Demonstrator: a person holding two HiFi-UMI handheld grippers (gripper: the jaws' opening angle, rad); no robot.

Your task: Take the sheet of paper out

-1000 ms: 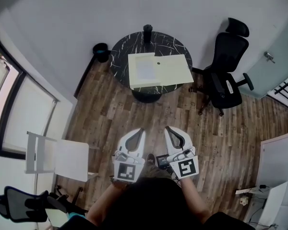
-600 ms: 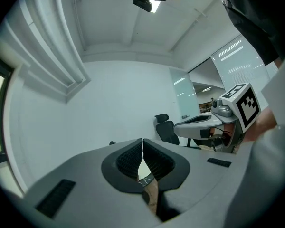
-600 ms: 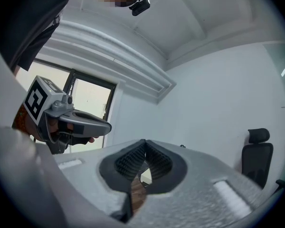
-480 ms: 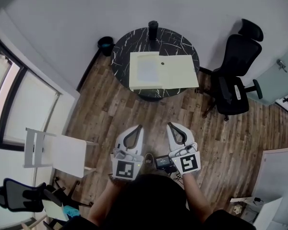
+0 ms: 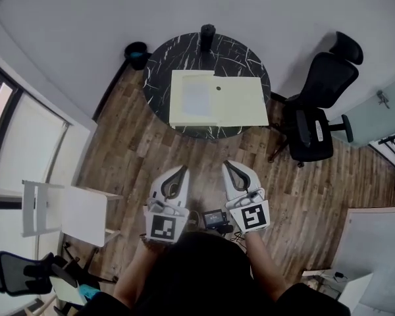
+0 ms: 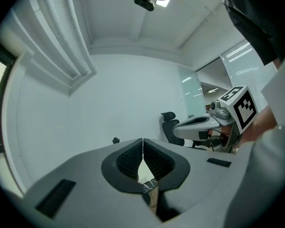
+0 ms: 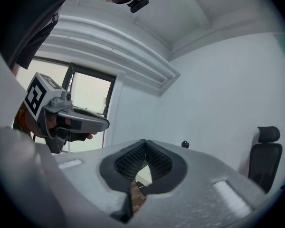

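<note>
A cream folder (image 5: 240, 101) lies open on a round black marble table (image 5: 164, 64) far ahead, with a white sheet of paper (image 5: 197, 98) on its left half. My left gripper (image 5: 179, 172) and right gripper (image 5: 228, 167) hang side by side close to my body, well short of the table, both shut and empty. In the left gripper view the jaws meet at the tips of my left gripper (image 6: 142, 141), with the right gripper (image 6: 213, 125) off to the side. The right gripper view shows my right gripper (image 7: 145, 142) closed too, and the left gripper (image 7: 66, 118) beside it.
A black office chair (image 5: 319, 101) stands right of the table. A dark cylinder (image 5: 207, 35) stands on the table's far edge, a small black bin (image 5: 136, 51) at its left. White furniture (image 5: 69, 212) sits at my left, over wooden floor (image 5: 151, 150). A window (image 5: 20, 150) runs along the left.
The view has shifted: table and chair sit slightly differently in frame. Both grippers stay shut, side by side, and appear a little lower and left.
</note>
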